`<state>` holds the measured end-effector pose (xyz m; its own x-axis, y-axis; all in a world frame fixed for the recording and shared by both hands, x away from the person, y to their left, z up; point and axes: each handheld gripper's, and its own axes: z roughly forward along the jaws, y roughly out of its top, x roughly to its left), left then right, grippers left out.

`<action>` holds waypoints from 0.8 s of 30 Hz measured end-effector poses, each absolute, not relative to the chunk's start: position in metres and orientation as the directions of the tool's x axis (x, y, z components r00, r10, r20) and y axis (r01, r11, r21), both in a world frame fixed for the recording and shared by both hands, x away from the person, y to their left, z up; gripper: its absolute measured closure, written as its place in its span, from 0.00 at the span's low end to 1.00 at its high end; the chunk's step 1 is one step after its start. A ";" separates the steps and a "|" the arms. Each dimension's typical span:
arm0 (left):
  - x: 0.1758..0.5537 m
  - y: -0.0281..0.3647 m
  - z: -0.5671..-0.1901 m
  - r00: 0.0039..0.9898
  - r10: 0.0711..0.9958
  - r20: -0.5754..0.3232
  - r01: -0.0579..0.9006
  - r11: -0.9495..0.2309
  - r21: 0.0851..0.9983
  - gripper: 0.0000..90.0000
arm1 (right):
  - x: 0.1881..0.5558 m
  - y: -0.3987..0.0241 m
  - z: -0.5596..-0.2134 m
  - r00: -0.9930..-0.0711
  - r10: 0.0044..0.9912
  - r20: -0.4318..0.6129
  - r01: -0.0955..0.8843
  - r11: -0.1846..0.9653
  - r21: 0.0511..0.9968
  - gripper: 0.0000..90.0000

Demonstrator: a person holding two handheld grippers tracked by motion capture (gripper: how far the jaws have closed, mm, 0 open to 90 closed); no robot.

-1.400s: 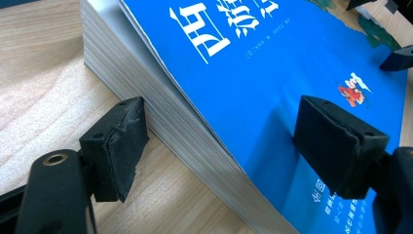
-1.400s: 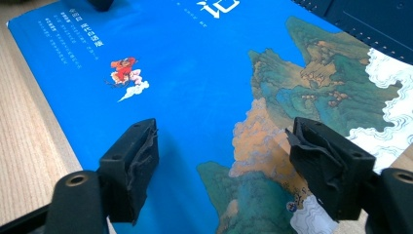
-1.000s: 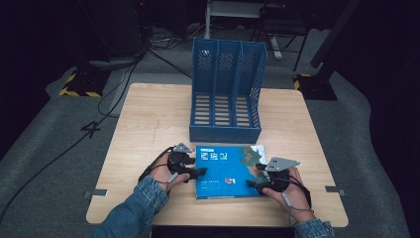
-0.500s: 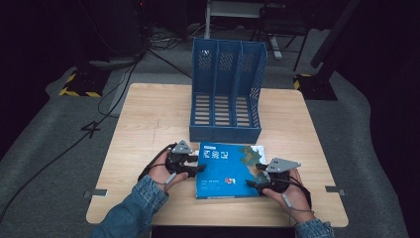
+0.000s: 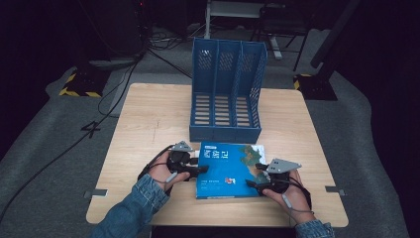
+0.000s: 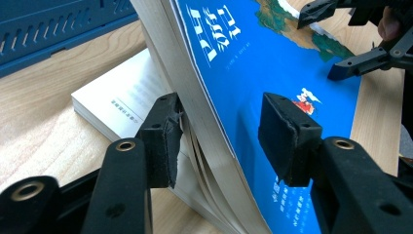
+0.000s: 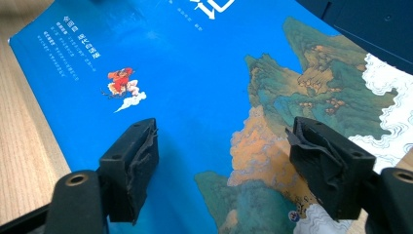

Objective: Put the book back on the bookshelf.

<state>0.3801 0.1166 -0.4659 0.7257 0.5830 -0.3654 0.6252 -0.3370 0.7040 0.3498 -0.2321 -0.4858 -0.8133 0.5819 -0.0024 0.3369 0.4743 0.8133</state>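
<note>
A blue book with a painted landscape on its cover lies on the table in front of the blue file rack. My left gripper is at its left edge. In the left gripper view the cover and upper pages are lifted off the lower pages. They sit between the jaws of the left gripper, which have just been closing on them, and one pad touches the page edges. My right gripper rests over the book's right side. In the right gripper view it stands open above the cover.
The three-slot file rack stands upright just behind the book. The wooden table has bare room to the left and right of the rack. Dark floor with cables surrounds the table.
The left gripper's jaws have narrowed around the book's left edge, and that hand shifted slightly. The right gripper and the rack have stayed put.
</note>
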 end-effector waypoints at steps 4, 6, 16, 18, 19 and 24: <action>0.379 0.117 -0.459 0.755 0.573 -0.318 0.584 -0.368 0.723 0.66 | 0.349 -0.233 -0.487 -0.812 0.583 -0.003 0.333 0.468 0.819 0.30; 0.378 0.114 -0.453 0.773 0.565 -0.289 0.561 -0.394 0.728 0.66 | 0.349 -0.233 -0.487 -0.811 0.585 -0.003 0.333 0.466 0.819 0.30; 0.393 0.119 -0.478 0.762 0.545 -0.350 0.596 -0.378 0.709 0.59 | 0.349 -0.231 -0.487 -0.805 0.593 -0.003 0.339 0.464 0.818 0.30; 0.399 0.120 -0.478 0.775 0.523 -0.355 0.589 -0.391 0.707 0.58 | 0.349 -0.230 -0.486 -0.802 0.597 -0.004 0.341 0.464 0.818 0.29; 0.400 0.120 -0.478 0.776 0.524 -0.351 0.582 -0.381 0.719 0.58 | 0.349 -0.230 -0.487 -0.801 0.599 -0.005 0.341 0.463 0.818 0.29; 0.401 0.115 -0.475 0.795 0.538 -0.280 0.523 -0.374 0.766 0.58 | 0.349 -0.230 -0.488 -0.796 0.606 -0.004 0.338 0.450 0.827 0.29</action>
